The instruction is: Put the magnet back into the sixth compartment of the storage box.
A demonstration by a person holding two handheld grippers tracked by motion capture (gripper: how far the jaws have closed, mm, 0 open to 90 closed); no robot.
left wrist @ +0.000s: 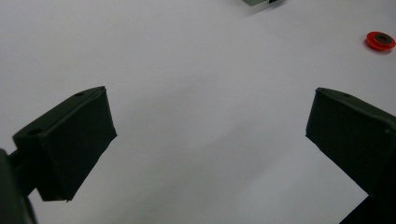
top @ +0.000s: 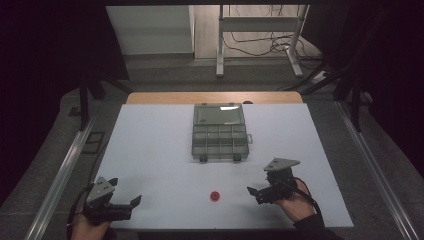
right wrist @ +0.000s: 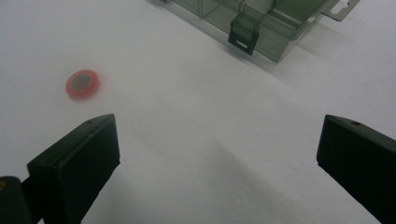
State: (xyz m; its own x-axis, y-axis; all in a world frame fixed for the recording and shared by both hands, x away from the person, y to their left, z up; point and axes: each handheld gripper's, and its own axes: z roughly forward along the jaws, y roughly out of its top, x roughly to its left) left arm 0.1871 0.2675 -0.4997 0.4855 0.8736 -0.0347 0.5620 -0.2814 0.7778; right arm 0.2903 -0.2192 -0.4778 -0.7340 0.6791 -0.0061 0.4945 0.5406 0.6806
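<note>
Red ring [top: 215,195] outside open organizer box [top: 220,132]

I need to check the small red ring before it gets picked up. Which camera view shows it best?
The right gripper view: the red ring lies large and whole, its dark centre visible. The left gripper view has it small near the edge; the high view shows a tiny dot.
</note>
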